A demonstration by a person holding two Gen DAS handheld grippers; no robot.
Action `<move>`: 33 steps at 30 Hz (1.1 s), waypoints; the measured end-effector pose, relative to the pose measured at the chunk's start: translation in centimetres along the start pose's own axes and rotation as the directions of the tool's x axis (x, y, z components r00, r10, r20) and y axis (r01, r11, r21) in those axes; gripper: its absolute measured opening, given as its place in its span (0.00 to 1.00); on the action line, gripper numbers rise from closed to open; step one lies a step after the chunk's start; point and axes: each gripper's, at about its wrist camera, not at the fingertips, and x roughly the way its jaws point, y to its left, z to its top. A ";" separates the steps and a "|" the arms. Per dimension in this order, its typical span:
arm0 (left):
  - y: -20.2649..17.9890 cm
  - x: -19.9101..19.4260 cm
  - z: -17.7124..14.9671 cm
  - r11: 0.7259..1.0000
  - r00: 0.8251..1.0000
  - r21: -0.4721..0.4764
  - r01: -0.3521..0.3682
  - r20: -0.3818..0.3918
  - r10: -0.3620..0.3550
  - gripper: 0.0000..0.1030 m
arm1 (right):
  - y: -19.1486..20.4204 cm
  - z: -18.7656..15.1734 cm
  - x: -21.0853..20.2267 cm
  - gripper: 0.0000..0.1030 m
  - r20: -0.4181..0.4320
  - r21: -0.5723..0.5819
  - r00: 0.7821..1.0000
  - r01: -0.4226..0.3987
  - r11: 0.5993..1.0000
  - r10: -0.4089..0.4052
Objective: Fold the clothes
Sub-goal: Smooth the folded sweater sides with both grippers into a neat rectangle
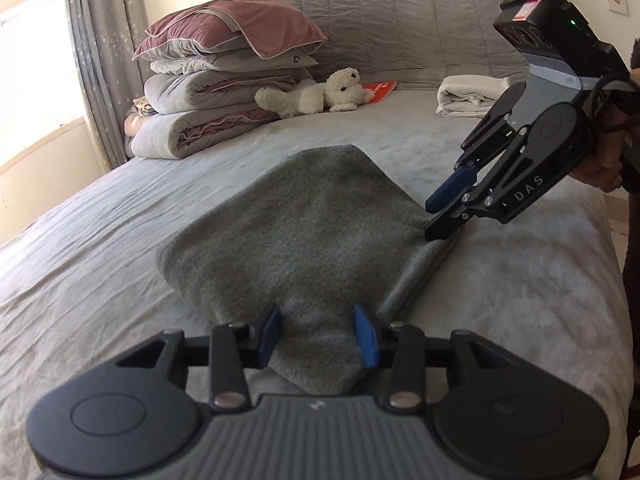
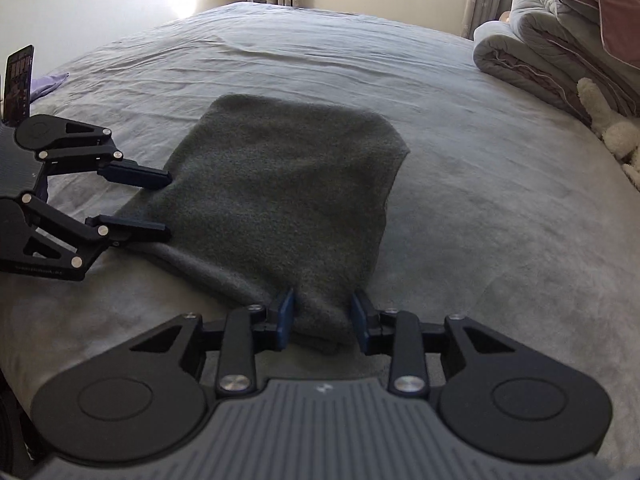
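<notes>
Grey garment (image 1: pixel 304 232) folded flat on bed (image 1: pixel 100 240). Left tongs (image 1: pixel 320 336) and right tongs (image 2: pixel 322 320) released, straddling adjacent corners, apparently after laying the fold.

A bedroom in a home: a wide bed (image 1: pixel 100 216) under a wrinkled grey sheet, backed by a quilted grey headboard (image 1: pixel 400 12). Folded duvets (image 1: pixel 200 120) topped with a mauve pillow (image 1: pixel 236 32) are stacked at the head, beside a white plush toy (image 1: pixel 316 94) and a red book (image 1: pixel 380 90). A folded white cloth (image 1: pixel 468 96) lies nearby. Star-patterned grey curtains (image 1: pixel 96 40) hang at a sunlit window (image 1: pixel 28 52), and a wall socket (image 1: pixel 617 0) sits on the cream wall
</notes>
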 end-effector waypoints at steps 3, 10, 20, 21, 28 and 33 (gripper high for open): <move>0.2 -0.2 0.1 1.000 1.000 -0.002 -0.001 -0.003 0.001 0.40 | -0.2 0.0 -0.2 0.33 0.002 0.014 1.000 -0.006 1.000 0.006; 1.1 -2.1 0.6 0.998 1.000 -0.056 0.025 0.009 -0.025 0.42 | -1.0 0.2 -2.4 0.34 0.067 0.077 0.997 -0.048 0.996 0.042; -0.1 -0.5 2.2 0.999 1.000 -0.053 0.009 0.002 -0.009 0.42 | -0.6 1.2 -1.9 0.35 0.105 0.085 0.993 -0.063 0.994 0.054; -0.4 -0.1 2.0 0.999 1.000 -0.046 0.008 -0.020 -0.009 0.43 | -0.2 1.0 -1.5 0.35 0.081 0.063 0.995 -0.059 0.996 0.053; -0.8 -1.3 1.2 0.999 0.995 -0.030 0.019 -0.097 -0.022 0.49 | -0.8 -0.5 -1.4 0.42 -0.024 0.046 0.998 -0.052 0.998 0.053; -1.3 -1.8 1.7 1.000 0.979 -0.014 -0.027 -0.204 0.024 0.53 | -1.2 -0.3 -1.9 0.45 -0.012 0.087 0.997 -0.076 0.993 0.077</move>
